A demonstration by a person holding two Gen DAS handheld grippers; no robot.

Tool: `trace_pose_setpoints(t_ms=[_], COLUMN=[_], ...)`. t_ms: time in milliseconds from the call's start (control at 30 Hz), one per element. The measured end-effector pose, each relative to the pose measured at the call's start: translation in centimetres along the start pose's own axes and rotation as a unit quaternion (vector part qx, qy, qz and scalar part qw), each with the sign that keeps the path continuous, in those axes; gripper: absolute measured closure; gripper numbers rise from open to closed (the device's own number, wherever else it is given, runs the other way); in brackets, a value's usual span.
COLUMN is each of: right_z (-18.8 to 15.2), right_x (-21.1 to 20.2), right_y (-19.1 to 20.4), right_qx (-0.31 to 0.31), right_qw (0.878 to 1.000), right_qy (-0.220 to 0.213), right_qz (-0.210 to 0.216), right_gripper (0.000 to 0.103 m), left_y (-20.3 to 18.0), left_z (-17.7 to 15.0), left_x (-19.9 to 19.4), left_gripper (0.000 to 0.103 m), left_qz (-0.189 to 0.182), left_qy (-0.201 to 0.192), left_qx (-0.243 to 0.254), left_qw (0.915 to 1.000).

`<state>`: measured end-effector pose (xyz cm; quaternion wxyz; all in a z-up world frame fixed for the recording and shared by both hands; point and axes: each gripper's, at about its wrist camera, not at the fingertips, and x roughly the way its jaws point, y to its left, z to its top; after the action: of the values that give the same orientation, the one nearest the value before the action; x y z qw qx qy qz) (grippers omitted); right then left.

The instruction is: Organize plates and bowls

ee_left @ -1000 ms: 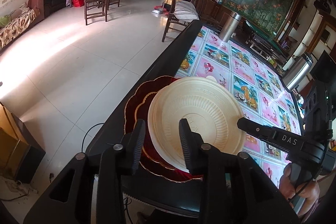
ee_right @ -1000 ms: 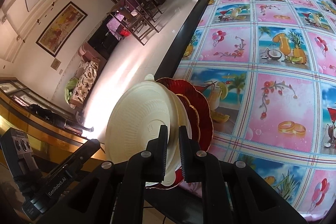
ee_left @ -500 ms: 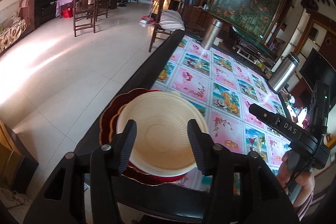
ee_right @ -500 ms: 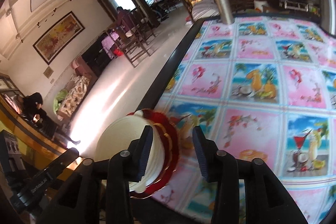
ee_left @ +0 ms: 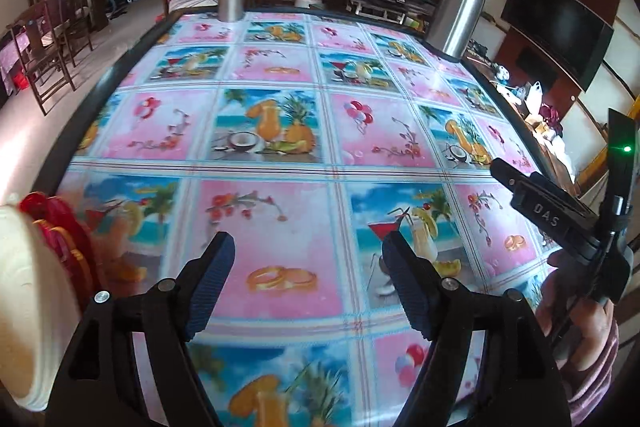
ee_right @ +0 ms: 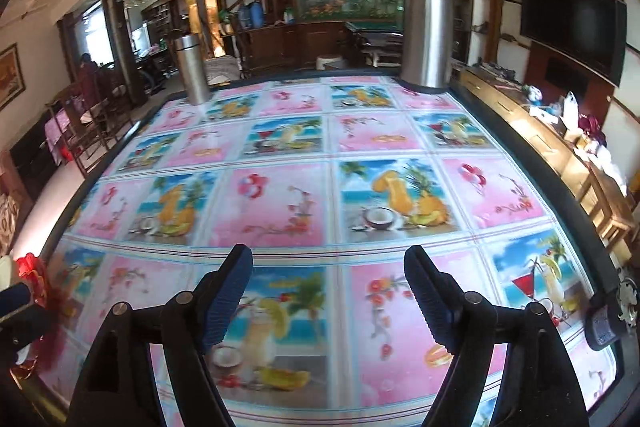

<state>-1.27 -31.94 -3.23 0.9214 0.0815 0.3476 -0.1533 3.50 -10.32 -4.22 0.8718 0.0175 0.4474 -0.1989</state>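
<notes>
Cream and dark red sit together at the table's left edge: a cream plate (ee_left: 20,291) on top of a scalloped red plate (ee_left: 66,247), at about nine o'clock in the left camera's view. From the right camera only a sliver of the red one (ee_right: 34,269) shows at nine o'clock, so the stack's exact seating on the rim cannot be judged.

Both claws are spread wide and carry nothing. The left claw (ee_left: 308,283) hangs over the patterned tablecloth (ee_left: 280,155), pointed toward twelve o'clock, with the stack just beside its left finger. The right claw (ee_right: 328,291) looks over the middle of the cloth, and its body also appears at three o'clock in the left view.

The stack looks finished, so the step in hand is probably pulling clear or seeking the next dish; no other plate or bowl is in view. To do it well, swing the left claw away toward three o'clock rather than nine, since a brush could push the plates off the dark table edge (ee_left: 100,83).

Open room is generous across the cloth. The only obstacles are a slim steel flask (ee_right: 192,69) at eleven o'clock and a larger steel jug (ee_right: 427,35) at one o'clock, both at the far edge.
</notes>
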Motion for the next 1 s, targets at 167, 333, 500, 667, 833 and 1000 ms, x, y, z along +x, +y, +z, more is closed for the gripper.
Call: trace_pose_setpoints(t_ms=[167, 333, 500, 667, 833, 1000], right_z=[-0.1, -1.0, -1.8, -2.1, -2.1, -2.2], right_x=[3.0, 5.4, 7.2, 7.7, 8.3, 8.7], right_y=[-5.5, -6.0, -5.8, -5.9, -4.9, -4.2], right_qx=[0.056, 0.07, 0.067, 0.067, 0.039, 0.018], right_qw=[0.998, 0.996, 0.995, 0.994, 0.994, 0.993], right_qy=[0.006, 0.023, 0.065, 0.076, 0.09, 0.103], right_qz=[-0.031, -0.045, -0.038, -0.04, -0.045, -0.056], right_gripper=[0.021, 0.021, 0.021, 0.016, 0.006, 0.0], left_y=[-3.1, -4.2, -3.8, -3.7, -3.5, -3.3], left_z=[0.7, 1.0, 1.4, 1.6, 1.4, 1.5], left_x=[4.8, 7.3, 8.9, 9.8, 10.2, 10.5], left_gripper=[0.027, 0.027, 0.027, 0.027, 0.019, 0.009], left_qz=[0.012, 0.021, 0.029, 0.052, 0.069, 0.069], left_qy=[0.005, 0.006, 0.014, 0.009, -0.003, 0.003], left_qx=[0.028, 0.038, 0.018, 0.014, 0.024, 0.021], left_qw=[0.9995, 0.9991, 0.9993, 0.9985, 0.9973, 0.9974])
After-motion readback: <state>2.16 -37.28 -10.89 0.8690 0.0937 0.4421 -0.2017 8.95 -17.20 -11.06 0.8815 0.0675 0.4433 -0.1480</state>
